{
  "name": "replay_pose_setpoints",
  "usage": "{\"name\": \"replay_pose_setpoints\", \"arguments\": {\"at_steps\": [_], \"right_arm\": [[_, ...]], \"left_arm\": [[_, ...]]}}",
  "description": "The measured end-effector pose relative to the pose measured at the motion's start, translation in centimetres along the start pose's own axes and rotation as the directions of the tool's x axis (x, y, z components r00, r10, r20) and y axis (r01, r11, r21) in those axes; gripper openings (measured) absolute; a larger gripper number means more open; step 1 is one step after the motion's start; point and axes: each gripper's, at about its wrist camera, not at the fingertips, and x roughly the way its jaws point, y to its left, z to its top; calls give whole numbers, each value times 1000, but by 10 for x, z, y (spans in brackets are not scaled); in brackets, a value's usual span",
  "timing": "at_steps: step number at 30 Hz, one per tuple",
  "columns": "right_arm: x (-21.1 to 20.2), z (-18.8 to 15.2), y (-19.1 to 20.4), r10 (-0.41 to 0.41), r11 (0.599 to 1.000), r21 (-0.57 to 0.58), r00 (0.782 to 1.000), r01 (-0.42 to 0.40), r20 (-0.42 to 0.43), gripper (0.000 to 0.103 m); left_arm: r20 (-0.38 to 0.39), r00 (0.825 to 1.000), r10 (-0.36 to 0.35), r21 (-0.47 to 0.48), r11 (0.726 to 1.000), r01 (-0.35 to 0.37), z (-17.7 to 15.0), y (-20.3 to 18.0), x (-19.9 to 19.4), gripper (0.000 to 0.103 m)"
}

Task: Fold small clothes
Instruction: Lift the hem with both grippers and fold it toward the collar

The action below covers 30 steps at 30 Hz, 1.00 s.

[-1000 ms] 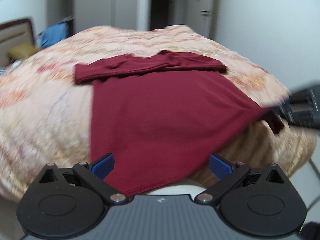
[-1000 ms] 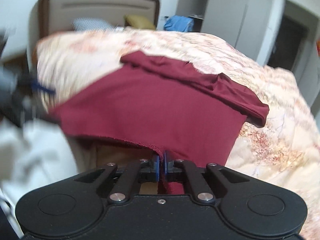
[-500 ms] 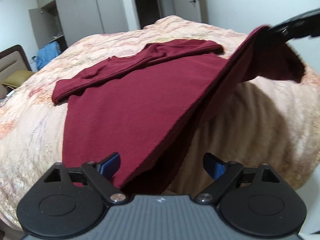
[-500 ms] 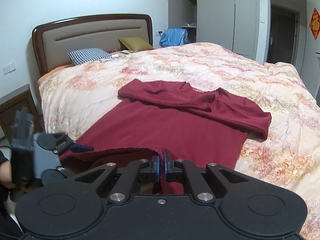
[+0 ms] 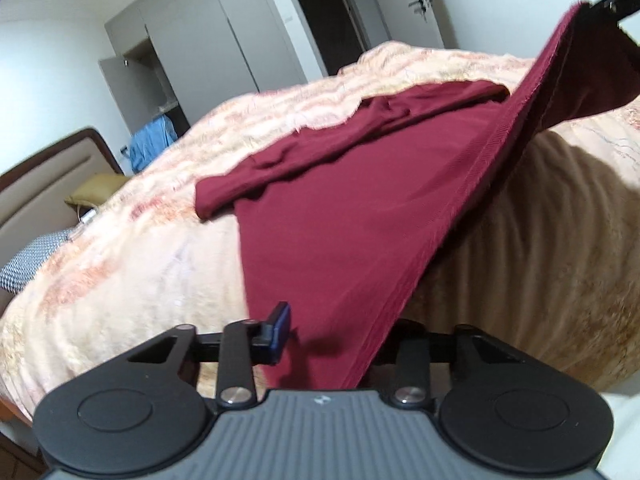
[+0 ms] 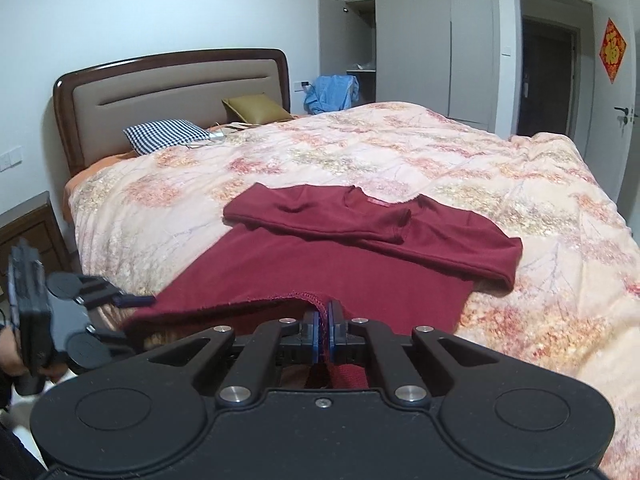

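Floral quilt (image 6: 460,168) under maroon shirt (image 6: 320,272).

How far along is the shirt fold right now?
Done: both sleeves of the maroon shirt lie folded across its chest on the bed. In hand: the right gripper is shut on the hem's right corner, lifted; the left gripper sits open around the hem's left corner. Left: close the left, then carry the hem up toward the collar.
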Motion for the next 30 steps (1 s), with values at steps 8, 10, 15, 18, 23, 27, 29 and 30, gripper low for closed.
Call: {"name": "replay_pose_setpoints", "arguments": {"at_steps": [8,10,15,18,23,27,29,30], "right_arm": [[-14,-34,19,-91,994,-60,996,91,5,3],[-22,-42,26,-113,991,-71,993,115,21,2],[-51,-55,40,-133,984,-108,989,139,65,2],[-73,-58,49,-119,983,-134,991,126,57,2],[-114,-61,66,-47,976,-215,998,36,-48,2],[-119,-58,72,-47,973,-228,996,30,-70,2],[-113,-51,68,-47,973,-227,998,34,-53,2],[-108,-46,65,-50,972,-234,998,39,-42,2]], "left_arm": [[120,993,-1,27,1000,-2,-2,16,-30,4],[140,990,-2,35,999,-3,0,18,-39,4],[174,984,-23,5,1000,22,8,31,-67,4],[174,984,-45,5,999,45,10,36,-94,4],[85,988,-129,53,991,125,1,45,-140,4],[25,979,-202,11,979,202,4,55,-152,4],[28,975,-222,-35,974,223,11,65,-149,4],[32,972,-234,-60,970,236,17,70,-147,4]]}}
